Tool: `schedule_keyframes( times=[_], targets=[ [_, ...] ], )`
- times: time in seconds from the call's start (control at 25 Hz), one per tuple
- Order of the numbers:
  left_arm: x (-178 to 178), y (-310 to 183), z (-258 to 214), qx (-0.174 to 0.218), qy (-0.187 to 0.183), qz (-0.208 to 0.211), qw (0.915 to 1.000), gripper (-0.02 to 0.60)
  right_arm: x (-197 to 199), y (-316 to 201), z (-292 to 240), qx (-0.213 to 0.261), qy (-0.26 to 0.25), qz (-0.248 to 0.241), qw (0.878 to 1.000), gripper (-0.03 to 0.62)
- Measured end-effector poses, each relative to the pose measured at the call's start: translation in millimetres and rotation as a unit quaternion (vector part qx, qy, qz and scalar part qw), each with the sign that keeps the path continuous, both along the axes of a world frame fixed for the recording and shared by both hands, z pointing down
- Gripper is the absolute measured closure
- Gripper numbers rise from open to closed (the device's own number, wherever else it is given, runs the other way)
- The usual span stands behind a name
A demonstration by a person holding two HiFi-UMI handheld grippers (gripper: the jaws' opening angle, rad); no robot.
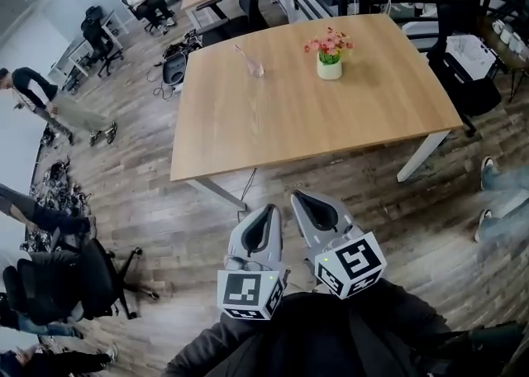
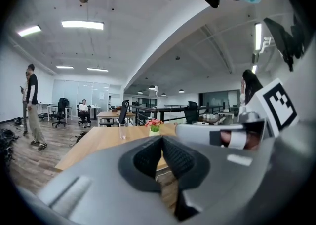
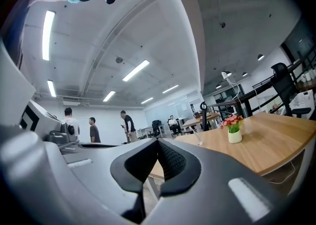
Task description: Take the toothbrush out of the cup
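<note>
A clear glass cup stands on the far left part of the wooden table, with a thin pale toothbrush leaning out of it. The cup also shows small in the left gripper view and in the right gripper view. My left gripper and right gripper hang side by side over the floor, short of the table's near edge and far from the cup. Both have their jaws closed together with nothing between them, as their own views show for the left gripper and the right gripper.
A white pot of pink flowers stands right of the cup. Office chairs stand on the floor at the left and a dark chair at the table's right end. People stand and sit in the far left of the room. Shoes show at the right.
</note>
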State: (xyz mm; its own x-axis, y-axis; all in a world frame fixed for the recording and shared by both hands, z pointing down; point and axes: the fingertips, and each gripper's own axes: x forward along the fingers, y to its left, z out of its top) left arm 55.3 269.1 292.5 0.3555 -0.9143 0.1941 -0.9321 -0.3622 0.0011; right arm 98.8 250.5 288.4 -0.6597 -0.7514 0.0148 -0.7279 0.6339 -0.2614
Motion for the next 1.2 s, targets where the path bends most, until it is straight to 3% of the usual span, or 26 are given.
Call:
schedule_keyframes(
  times=[0.52, 0.8, 1.2],
  targets=[
    [-7.8, -25.7, 9.1, -0.019, -0.010, -0.029, 0.9993, 0.574, -7.1, -31.1, 6.9, -0.011, -0.013, -0.026, 1.000, 0.592],
    [-9.6, -47.2, 21.3, -0.036, -0.006, -0.013, 0.9993, 0.574, -10.2, -53.2, 20.0, -0.032, -0.008, -0.011, 0.999, 0.592],
    [-52.2, -94.1, 34.1, -0.055, 0.021, -0.019, 0.9981, 0.574, -55.1, -93.7, 37.6, -0.059, 0.021, -0.021, 0.998, 0.592]
  ],
)
